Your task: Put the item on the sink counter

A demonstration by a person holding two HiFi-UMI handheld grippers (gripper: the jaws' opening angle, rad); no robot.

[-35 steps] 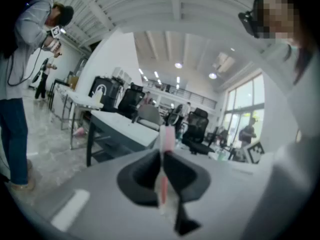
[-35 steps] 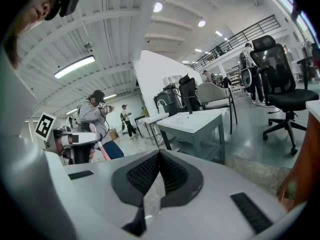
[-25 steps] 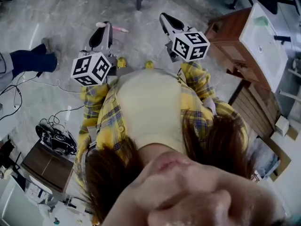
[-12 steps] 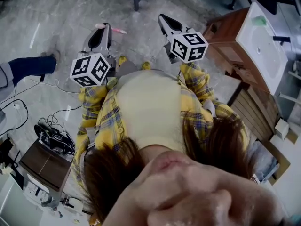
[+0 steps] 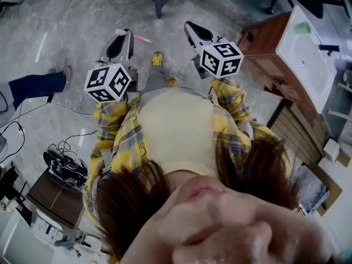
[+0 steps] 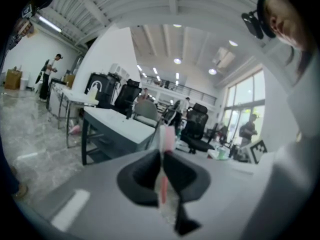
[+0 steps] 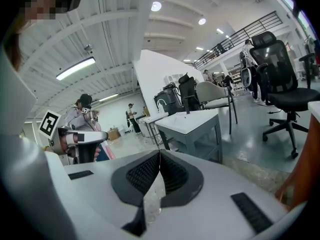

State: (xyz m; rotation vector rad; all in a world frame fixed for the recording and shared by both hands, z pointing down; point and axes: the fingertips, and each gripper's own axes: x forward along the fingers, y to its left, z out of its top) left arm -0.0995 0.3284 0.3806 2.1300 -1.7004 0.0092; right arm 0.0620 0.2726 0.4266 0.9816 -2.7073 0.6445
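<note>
**Holding a slim pink item, well apart from the sink counter**

At the far left of the head view, a bystander's dark blue trouser leg point(image 5: 34, 86) stands on the grey floor point(image 5: 71, 26). A tangle of black cables point(image 5: 66, 166) lies nearer the wearer. The left gripper point(image 5: 124, 34) points out over the floor with its jaws pressed narrow on a slim pink item point(image 5: 137, 37), which sticks out sideways past the tips. The left gripper view shows this pink strip pinched upright between the dark pads point(image 6: 142, 174); what the item is cannot be told. Next to it, the right gripper point(image 5: 190, 26) has its jaws closed together with nothing between them. At the far right stands the sink counter point(image 5: 290, 45), a wooden cabinet with a white top. It is well apart from both grippers, and a small green thing point(image 5: 302, 28) lies at its far corner.
</note>
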